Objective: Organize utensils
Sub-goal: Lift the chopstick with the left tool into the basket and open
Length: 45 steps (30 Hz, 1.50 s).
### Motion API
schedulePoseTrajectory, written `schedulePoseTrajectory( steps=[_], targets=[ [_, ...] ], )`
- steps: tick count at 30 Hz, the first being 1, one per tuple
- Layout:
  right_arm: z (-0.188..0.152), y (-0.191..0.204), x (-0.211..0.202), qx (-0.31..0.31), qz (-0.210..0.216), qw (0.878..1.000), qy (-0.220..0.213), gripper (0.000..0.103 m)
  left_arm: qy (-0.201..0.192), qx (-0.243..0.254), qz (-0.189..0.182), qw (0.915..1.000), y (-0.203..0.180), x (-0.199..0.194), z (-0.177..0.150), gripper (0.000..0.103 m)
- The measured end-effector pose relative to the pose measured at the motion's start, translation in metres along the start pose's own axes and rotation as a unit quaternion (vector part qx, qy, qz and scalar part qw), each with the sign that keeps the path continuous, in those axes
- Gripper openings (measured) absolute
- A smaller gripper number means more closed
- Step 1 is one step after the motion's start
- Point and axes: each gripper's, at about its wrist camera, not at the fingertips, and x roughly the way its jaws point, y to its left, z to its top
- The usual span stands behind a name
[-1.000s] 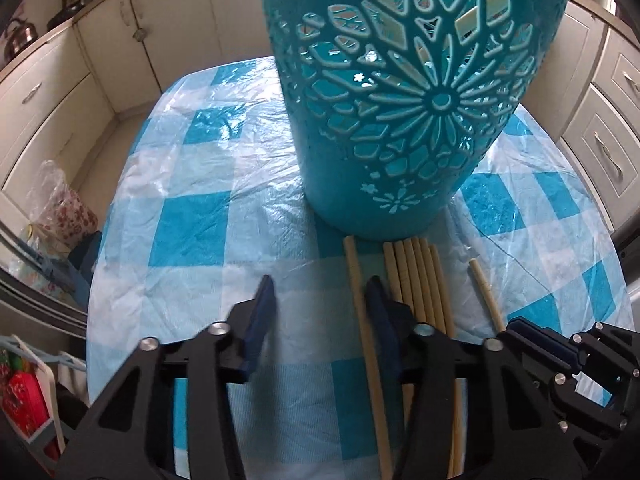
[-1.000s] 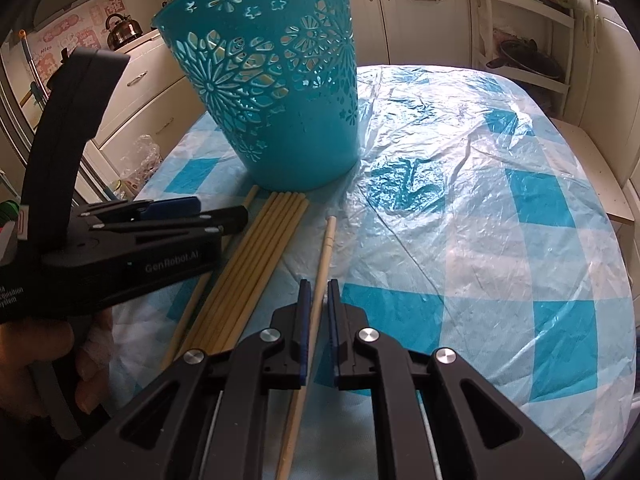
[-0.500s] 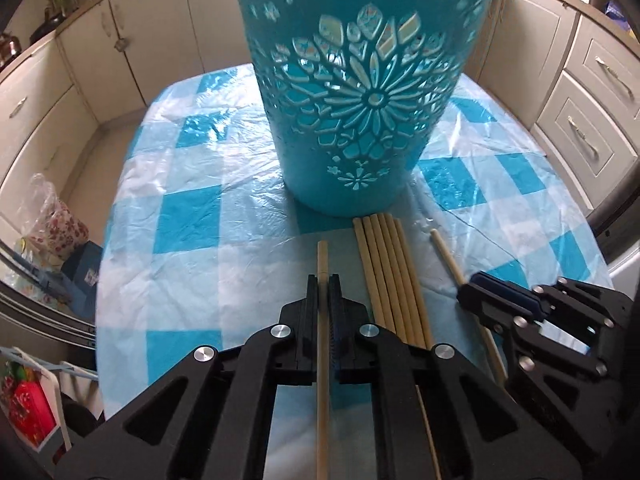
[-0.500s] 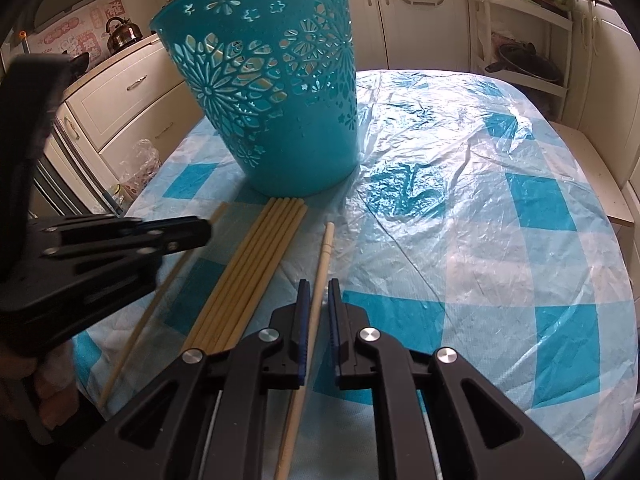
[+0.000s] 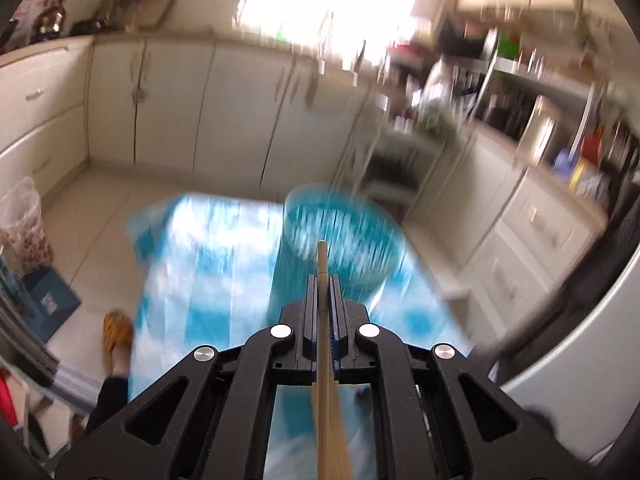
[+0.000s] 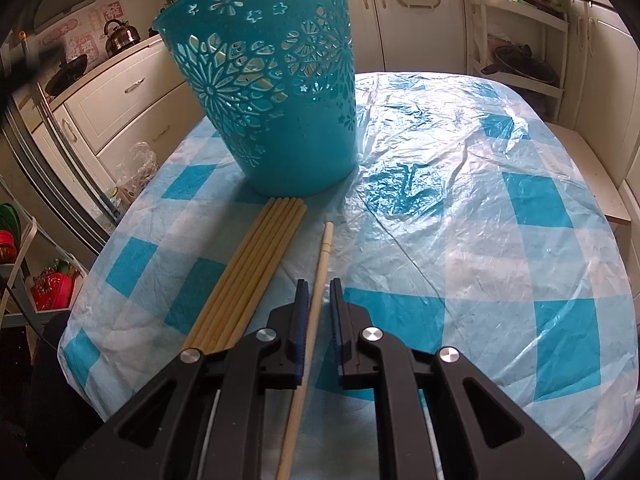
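My left gripper (image 5: pixel 322 280) is shut on a single wooden chopstick (image 5: pixel 321 256), held high above the table and pointing towards the open top of the turquoise cut-out basket (image 5: pixel 286 276), which is blurred below. In the right wrist view the basket (image 6: pixel 280 120) stands upright on the blue-checked tablecloth (image 6: pixel 480 200). A bundle of several chopsticks (image 6: pixel 256 264) lies in front of it. One separate chopstick (image 6: pixel 322 256) lies on the cloth and runs between my right gripper's (image 6: pixel 318 286) jaws, which stand narrowly apart with a gap beside it.
Cream kitchen cabinets surround the table. A person's foot in an orange slipper (image 5: pixel 117 332) and a blue box (image 5: pixel 48 300) are on the floor at the left. A kettle (image 6: pixel 120 36) sits on the far counter. A shelf rack (image 6: pixel 520 60) stands at the back right.
My left gripper shut on a chopstick, lifted it off the table and tilted up above the basket; it has left the right wrist view. The right gripper stayed put, its jaws slightly wider.
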Motion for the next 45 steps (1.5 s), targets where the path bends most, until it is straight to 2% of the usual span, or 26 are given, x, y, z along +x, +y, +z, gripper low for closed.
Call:
schedulePoseTrajectory(
  steps=[4,9,13,19,23,27,30,33,40,44,45],
  targets=[
    [0.0,-0.002,0.0,0.003,0.003,1.0,0.0,0.012,-0.067,-0.011,-0.007,0.9977,-0.01,-0.008,0.039,0.005],
    [0.0,-0.004,0.0,0.01,0.009,1.0,0.0,0.012,-0.119,-0.025,0.009,0.9925,-0.023,0.017,0.071,0.005],
    [0.001,-0.005,0.0,0.017,0.014,1.0,0.0,0.012,-0.181,-0.043,0.03,0.9821,-0.029,0.037,0.094,0.005],
    [0.004,-0.007,0.002,0.022,0.02,1.0,0.008,0.012,-0.216,-0.043,0.075,0.9725,-0.037,0.083,0.11,0.005],
    [0.006,-0.007,0.004,0.021,0.02,1.0,0.01,0.012,-0.211,-0.029,0.093,0.9727,-0.04,0.11,0.105,0.005],
    [0.007,-0.006,0.005,0.02,0.02,1.0,0.011,0.012,-0.19,-0.01,0.109,0.9758,-0.041,0.128,0.091,0.005],
    [0.007,-0.005,0.005,0.018,0.018,1.0,0.011,0.012,-0.197,0.005,0.115,0.9737,-0.047,0.123,0.084,0.005],
    [0.007,-0.005,0.004,0.019,0.019,1.0,0.011,0.013,-0.181,0.018,0.112,0.9768,-0.049,0.125,0.084,0.005],
    [0.006,-0.002,0.005,0.013,0.018,1.0,0.01,0.017,-0.157,0.01,0.106,0.9819,-0.043,0.119,0.089,0.006],
    [0.006,-0.001,0.005,0.011,0.016,1.0,0.01,0.018,-0.143,0.005,0.105,0.9842,-0.035,0.102,0.087,0.011],
    [0.006,-0.001,0.005,0.011,0.015,1.0,0.01,0.018,-0.141,0.004,0.105,0.9844,-0.032,0.095,0.085,0.016]
  ],
)
